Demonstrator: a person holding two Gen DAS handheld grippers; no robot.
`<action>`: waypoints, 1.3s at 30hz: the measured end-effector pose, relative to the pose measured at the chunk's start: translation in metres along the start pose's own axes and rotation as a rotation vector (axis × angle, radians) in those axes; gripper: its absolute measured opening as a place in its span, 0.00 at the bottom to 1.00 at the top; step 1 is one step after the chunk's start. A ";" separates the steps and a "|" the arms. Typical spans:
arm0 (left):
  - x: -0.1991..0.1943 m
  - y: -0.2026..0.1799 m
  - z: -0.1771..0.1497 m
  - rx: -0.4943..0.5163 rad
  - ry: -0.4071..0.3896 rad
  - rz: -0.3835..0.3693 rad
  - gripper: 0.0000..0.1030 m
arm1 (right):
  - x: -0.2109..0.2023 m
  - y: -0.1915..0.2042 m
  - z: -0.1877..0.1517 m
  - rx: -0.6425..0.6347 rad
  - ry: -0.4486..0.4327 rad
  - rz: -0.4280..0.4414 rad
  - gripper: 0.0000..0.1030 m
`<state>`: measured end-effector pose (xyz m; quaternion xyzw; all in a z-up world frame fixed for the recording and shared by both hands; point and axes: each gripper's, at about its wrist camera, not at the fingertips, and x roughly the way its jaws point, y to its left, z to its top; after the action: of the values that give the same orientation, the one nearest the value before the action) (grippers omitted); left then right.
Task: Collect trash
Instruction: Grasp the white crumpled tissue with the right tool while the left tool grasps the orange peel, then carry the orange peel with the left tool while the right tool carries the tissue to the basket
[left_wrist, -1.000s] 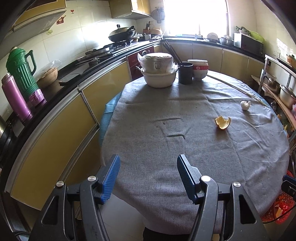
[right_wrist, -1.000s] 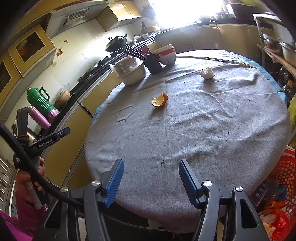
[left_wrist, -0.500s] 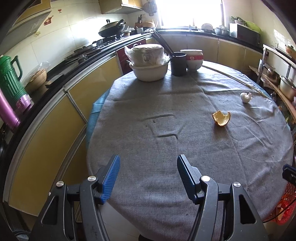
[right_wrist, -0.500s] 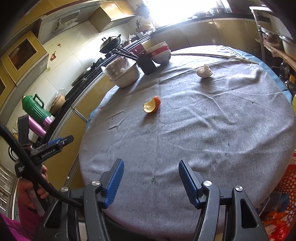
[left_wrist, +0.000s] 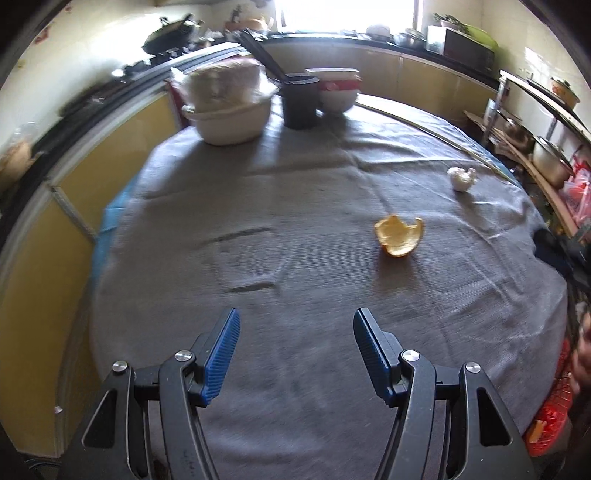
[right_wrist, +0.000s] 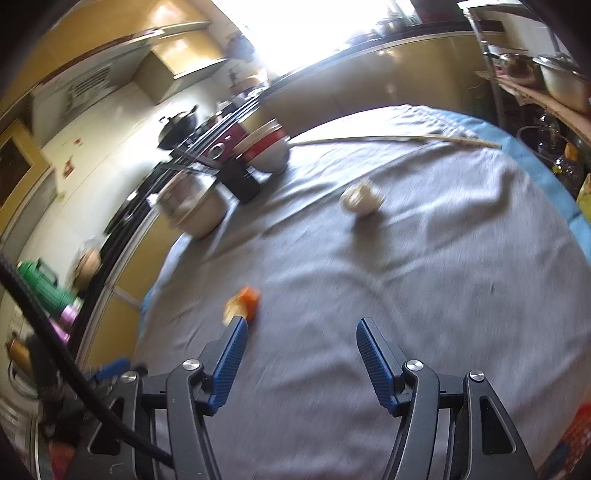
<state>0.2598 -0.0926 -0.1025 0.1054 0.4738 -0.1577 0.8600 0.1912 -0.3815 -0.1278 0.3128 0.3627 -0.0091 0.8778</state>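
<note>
Over a round, grey-clothed tabletop (left_wrist: 295, 206), both tongs hang spread and hold nothing: the left tongs (left_wrist: 295, 350) at the bottom of their frame, the right tongs (right_wrist: 297, 354) likewise. An orange peel (left_wrist: 399, 236) lies right of centre, a crumpled white scrap (left_wrist: 461, 178) beyond it toward the upper right. In the right view, the peel sits just above the left fingertip (right_wrist: 236, 332).

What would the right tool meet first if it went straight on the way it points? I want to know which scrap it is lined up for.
Probably bare tablecloth first. The right tool is open; the orange peel lies off its left fingertip, the white scrap farther ahead. Blur leaves depth unclear.
</note>
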 end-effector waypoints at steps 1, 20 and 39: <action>0.006 -0.005 0.004 0.003 0.011 -0.016 0.63 | 0.007 -0.003 0.008 0.005 -0.003 -0.013 0.62; 0.098 -0.062 0.068 -0.058 0.112 -0.233 0.63 | 0.149 -0.053 0.128 0.094 0.038 -0.166 0.42; 0.070 -0.075 0.052 0.051 0.037 -0.059 0.09 | 0.085 -0.026 0.063 -0.039 0.025 -0.077 0.22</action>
<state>0.3080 -0.1912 -0.1370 0.1162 0.4882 -0.1931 0.8431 0.2872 -0.4196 -0.1620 0.2814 0.3855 -0.0316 0.8782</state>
